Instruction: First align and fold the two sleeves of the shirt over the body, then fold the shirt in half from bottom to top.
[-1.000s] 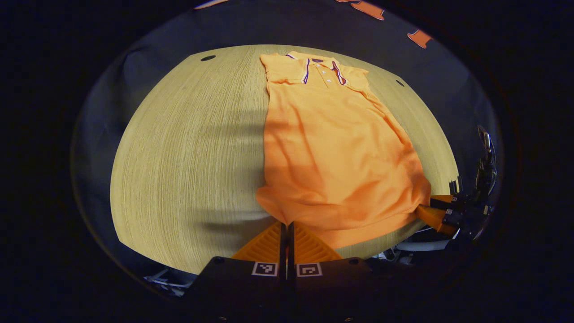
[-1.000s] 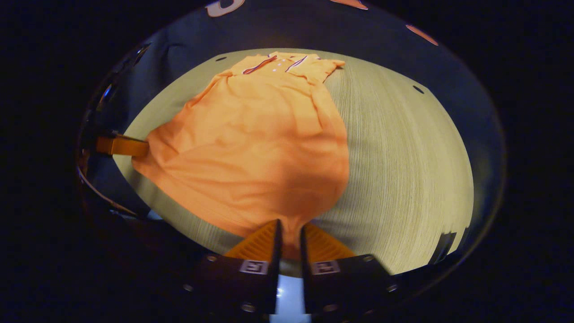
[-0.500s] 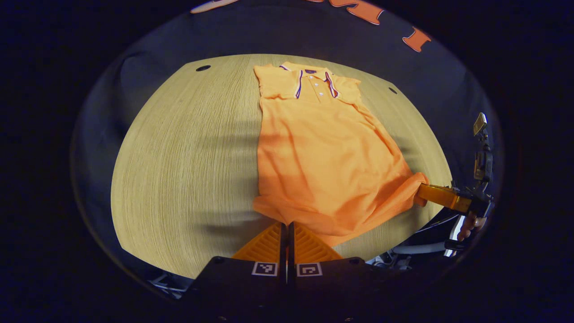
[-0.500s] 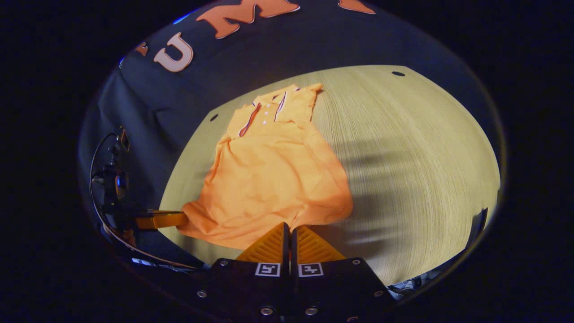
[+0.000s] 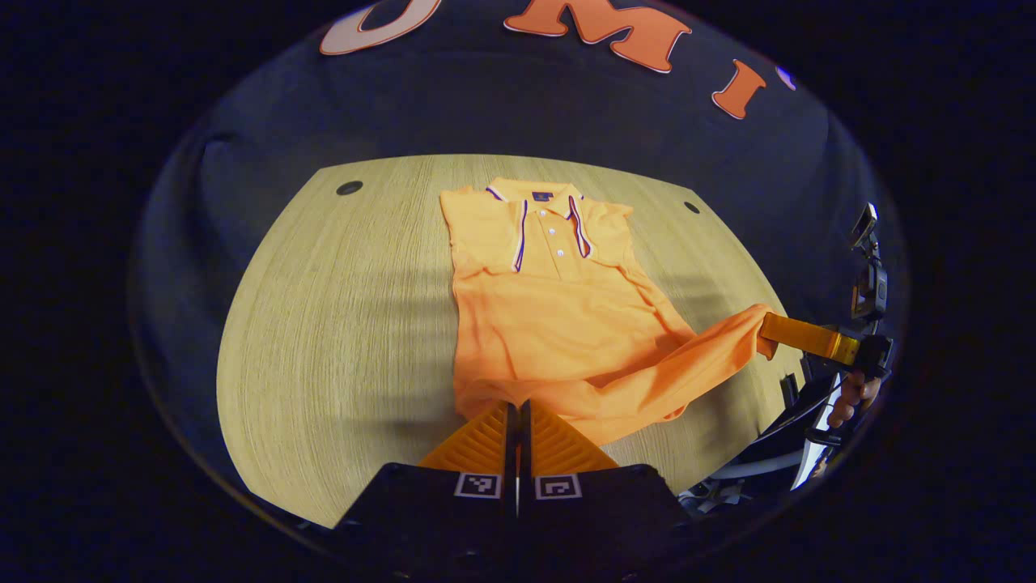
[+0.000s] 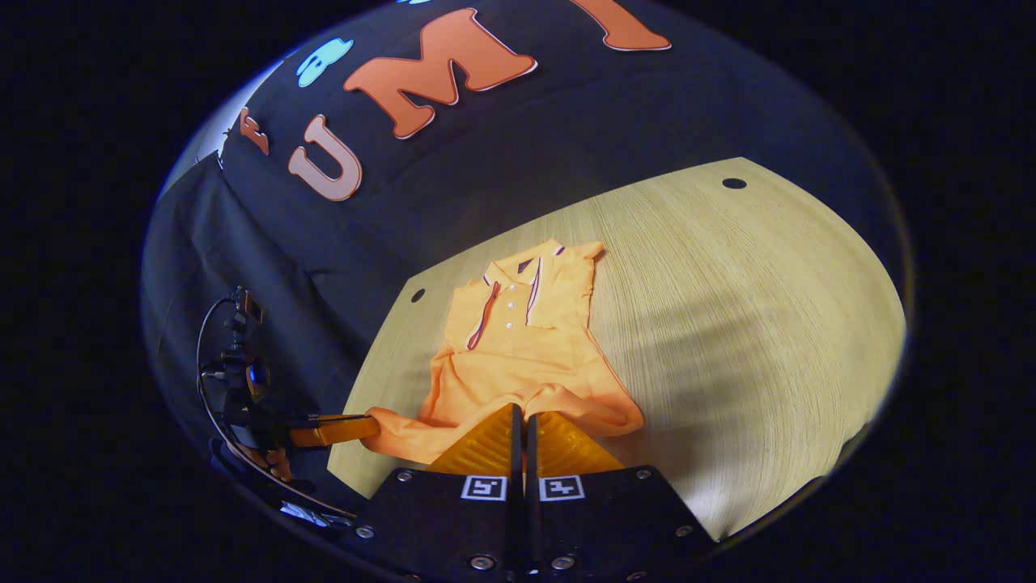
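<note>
An orange polo shirt [image 5: 558,324] lies on the wooden table [image 5: 340,324], collar at the far end, both sleeves folded over the body. Its bottom hem is lifted off the table and curls toward the collar. My left gripper [image 5: 516,405] is shut on the hem's left corner. In the same view, the right gripper [image 5: 765,332] pinches the other hem corner at the right, with a hand behind it. In the right gripper view the shirt [image 6: 518,348] looks shorter; my right gripper [image 6: 520,409] is shut on the hem, and the left gripper [image 6: 368,427] holds the corner at the left.
The table [image 6: 753,308] has small dark holes near its far corners [image 5: 350,188] [image 5: 691,207]. The booth's black cloth wall [image 5: 518,113] stands right behind the table's far edge. Bare wood stretches left of the shirt in the left gripper view and right of it in the right gripper view.
Both grippers have risen and moved forward toward the collar, carrying the hem off the table. The flat part of the shirt has become shorter.
</note>
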The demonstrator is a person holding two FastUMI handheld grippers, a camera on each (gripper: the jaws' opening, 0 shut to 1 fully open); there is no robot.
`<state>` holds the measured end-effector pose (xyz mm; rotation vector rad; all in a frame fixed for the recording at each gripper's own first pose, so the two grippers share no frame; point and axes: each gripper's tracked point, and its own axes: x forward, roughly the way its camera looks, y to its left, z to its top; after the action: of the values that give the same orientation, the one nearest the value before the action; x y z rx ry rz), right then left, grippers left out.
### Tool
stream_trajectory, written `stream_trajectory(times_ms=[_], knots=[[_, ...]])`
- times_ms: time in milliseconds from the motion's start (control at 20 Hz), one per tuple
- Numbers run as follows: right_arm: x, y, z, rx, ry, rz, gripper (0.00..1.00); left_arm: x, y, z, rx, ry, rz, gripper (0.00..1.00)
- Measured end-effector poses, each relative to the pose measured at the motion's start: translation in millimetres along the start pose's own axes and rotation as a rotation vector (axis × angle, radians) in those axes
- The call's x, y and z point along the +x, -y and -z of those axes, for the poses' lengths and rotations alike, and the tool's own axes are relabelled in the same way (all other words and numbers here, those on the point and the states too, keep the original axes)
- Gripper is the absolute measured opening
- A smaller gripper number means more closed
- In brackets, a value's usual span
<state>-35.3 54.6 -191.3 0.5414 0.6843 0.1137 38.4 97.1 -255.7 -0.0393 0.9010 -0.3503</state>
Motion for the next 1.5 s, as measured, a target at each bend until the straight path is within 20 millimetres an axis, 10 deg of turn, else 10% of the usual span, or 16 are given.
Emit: stream_trajectory(times_ms=[850,1500], knots=[[109.8,-32.6,-147.4,-0.121,0.089,0.055,0.01,70.3,-54.1,-186.4,-0.034,0.133,0.020,0.01],[228.3,47.9,-176.7,-0.132,-0.018,0.301,0.00,201.1,-113.8,-246.4,-0.088,0.034,-0.019,0.01]])
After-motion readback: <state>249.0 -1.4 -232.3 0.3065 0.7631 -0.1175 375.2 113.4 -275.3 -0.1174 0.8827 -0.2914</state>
